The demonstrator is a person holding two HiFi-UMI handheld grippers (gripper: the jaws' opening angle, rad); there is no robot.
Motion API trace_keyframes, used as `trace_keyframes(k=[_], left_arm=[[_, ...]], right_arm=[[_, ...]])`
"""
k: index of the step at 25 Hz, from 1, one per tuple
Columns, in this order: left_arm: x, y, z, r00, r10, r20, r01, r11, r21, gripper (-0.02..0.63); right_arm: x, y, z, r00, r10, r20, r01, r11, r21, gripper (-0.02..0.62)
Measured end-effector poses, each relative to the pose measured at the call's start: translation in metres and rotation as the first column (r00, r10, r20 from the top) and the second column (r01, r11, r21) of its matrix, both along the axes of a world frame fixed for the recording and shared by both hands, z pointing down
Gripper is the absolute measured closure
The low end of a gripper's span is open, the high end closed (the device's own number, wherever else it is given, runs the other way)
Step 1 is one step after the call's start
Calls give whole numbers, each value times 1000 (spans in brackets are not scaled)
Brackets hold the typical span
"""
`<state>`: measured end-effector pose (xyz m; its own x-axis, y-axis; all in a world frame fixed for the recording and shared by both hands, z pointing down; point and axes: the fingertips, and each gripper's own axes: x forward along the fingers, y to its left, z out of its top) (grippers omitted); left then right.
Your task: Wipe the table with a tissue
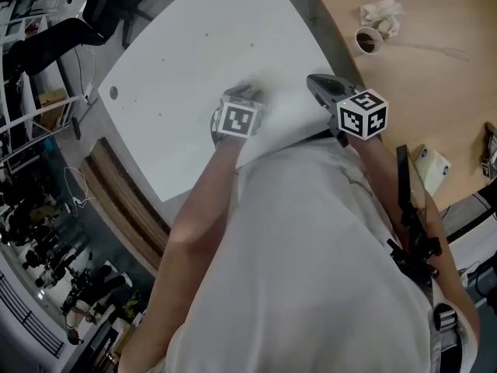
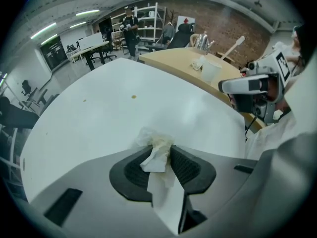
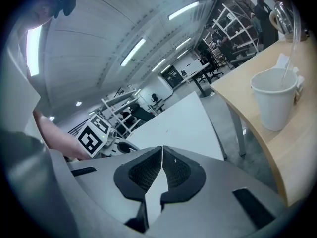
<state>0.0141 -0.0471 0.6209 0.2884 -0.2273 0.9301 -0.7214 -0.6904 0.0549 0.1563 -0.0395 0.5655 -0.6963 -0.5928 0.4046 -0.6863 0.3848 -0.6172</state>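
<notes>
Tissue [image 2: 151,139], at lower centre of the left gripper view over the white table [image 2: 99,113], was found pinched in the left gripper [image 2: 161,150] and judged light, soft, easily torn, best gripped bunched; right gripper [image 3: 161,155] was noted closed and empty.

We see a smooth, matt white table [image 1: 202,45], a crumpled paper tissue [image 2: 157,150], and a satin-finished wooden table [image 1: 435,92] at right.

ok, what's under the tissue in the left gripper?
The white table, bare around the wad apart from small specks farther off. The spot directly beneath is covered by the tissue itself, so contact can't be confirmed.
</notes>
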Motion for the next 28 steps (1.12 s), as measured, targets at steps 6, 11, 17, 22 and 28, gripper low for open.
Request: trace_keyframes(k=[6,11,17,22,28], left_arm=[[0,4,2,1000,-11,8,11,999,-44,500],[13,26,2,999,14,-33,-15,999,-48,502],[22,58,0,993,34,-117,-45,994,-96,500],[-16,66,-10,984,-116,-134,119,993,12,500],[-72,51,-4,961,-267,-69,272,959,84,500]], right_arm=[[5,2,-1,1000,2,1,-2,1000,9,578],[9,3,0,1000,13,-1,-13,1000,7,578],[10,2,-1,1000,24,1,-24,1000,7,578],[8,-5,-5,1000,6,-7,-6,1000,25,578],[11,-1,-6,1000,8,-11,-8,1000,22,578]])
